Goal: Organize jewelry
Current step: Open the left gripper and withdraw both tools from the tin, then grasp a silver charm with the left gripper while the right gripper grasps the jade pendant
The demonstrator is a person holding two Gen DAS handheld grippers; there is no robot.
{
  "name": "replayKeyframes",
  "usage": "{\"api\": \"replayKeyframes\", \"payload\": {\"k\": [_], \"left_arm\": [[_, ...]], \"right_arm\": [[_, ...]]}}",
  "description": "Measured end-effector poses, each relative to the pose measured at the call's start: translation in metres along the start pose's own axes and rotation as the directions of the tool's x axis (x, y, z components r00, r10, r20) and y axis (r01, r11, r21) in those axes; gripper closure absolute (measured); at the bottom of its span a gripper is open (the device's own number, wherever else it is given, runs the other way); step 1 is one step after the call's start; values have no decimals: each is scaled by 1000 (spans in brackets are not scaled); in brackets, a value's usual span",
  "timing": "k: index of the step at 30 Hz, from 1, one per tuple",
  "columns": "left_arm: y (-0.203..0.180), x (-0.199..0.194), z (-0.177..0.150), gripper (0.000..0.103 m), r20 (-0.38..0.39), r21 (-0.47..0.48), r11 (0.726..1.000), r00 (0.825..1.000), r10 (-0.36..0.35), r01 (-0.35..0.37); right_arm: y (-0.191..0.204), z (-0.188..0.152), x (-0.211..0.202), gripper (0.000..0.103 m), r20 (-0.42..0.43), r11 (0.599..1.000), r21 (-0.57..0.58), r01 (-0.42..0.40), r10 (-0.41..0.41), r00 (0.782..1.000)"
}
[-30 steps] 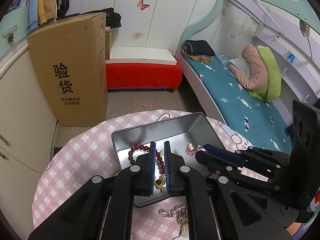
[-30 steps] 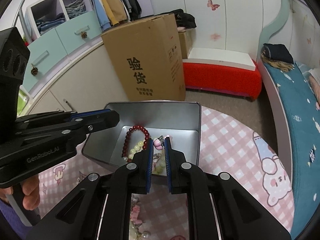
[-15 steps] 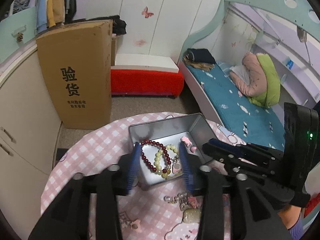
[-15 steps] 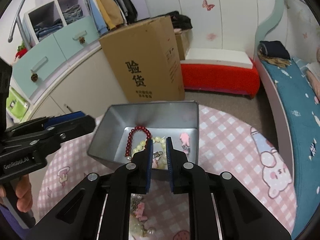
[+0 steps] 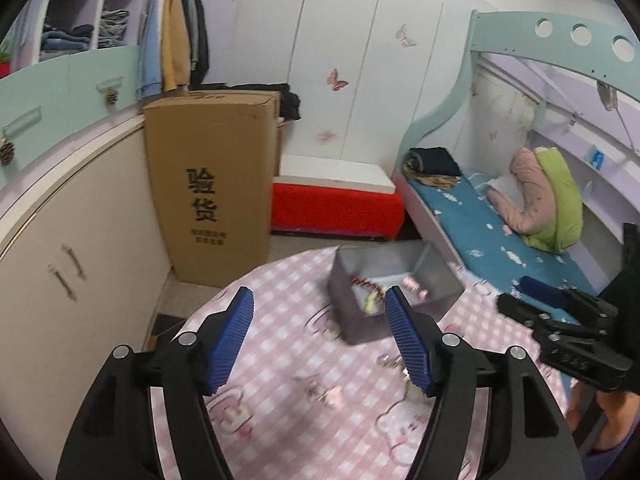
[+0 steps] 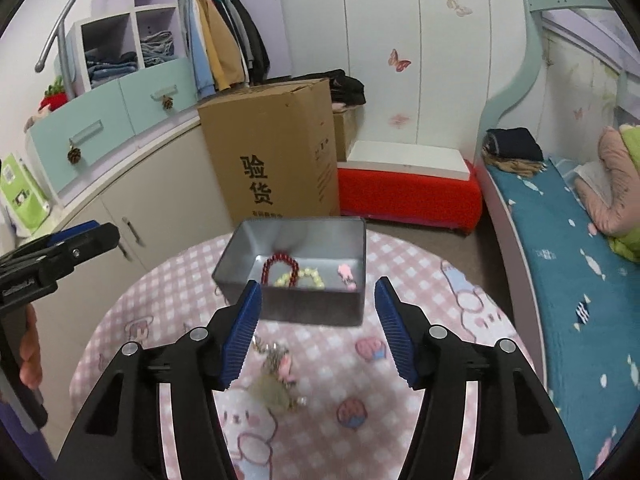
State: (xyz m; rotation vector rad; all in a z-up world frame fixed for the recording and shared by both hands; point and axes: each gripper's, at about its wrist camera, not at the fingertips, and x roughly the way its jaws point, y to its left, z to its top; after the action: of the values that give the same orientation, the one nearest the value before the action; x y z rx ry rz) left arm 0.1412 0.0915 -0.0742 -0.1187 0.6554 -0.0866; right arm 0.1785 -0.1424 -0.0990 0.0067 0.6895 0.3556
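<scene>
A grey metal tin stands on the round table with the pink checked cloth. Inside lie a dark red bead bracelet, a pale yellow-green bead bracelet and a small pink charm. The tin also shows in the left wrist view. A loose heap of chain and charms lies on the cloth in front of the tin. My right gripper is open and empty, held above that heap. My left gripper is open and empty, back to the left of the tin.
A tall cardboard box stands on the floor behind the table. A red bench and a bed with a blue sheet are beyond and to the right. A rounded cream cabinet is on the left.
Both grippers have opened wide and drawn back and up from the tin. The bracelets and the pink charm now lie loose in the tin.
</scene>
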Motion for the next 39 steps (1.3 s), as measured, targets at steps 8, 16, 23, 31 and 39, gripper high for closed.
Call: {"api": "replayKeyframes", "payload": {"k": [8, 16, 23, 31, 39], "left_arm": [[15, 18, -35, 36, -93, -47, 999, 996, 12, -16], [15, 54, -69, 36, -221, -38, 999, 975, 25, -35], [12, 80, -86, 36, -284, -27, 998, 958, 39, -49], [4, 90, -87, 38, -285, 27, 997, 956, 78, -73], [0, 86, -83, 94, -273, 40, 999, 962, 4, 8]], "right_arm": [[-8, -41, 5, 42, -55, 998, 49, 25, -23, 998], [-6, -70, 24, 42, -119, 997, 68, 23, -15, 993], [2, -81, 35, 42, -146, 998, 61, 7, 2, 989], [17, -88, 44, 42, -160, 998, 50, -35, 43, 986], [32, -88, 56, 42, -170, 999, 6, -53, 54, 984]]}}
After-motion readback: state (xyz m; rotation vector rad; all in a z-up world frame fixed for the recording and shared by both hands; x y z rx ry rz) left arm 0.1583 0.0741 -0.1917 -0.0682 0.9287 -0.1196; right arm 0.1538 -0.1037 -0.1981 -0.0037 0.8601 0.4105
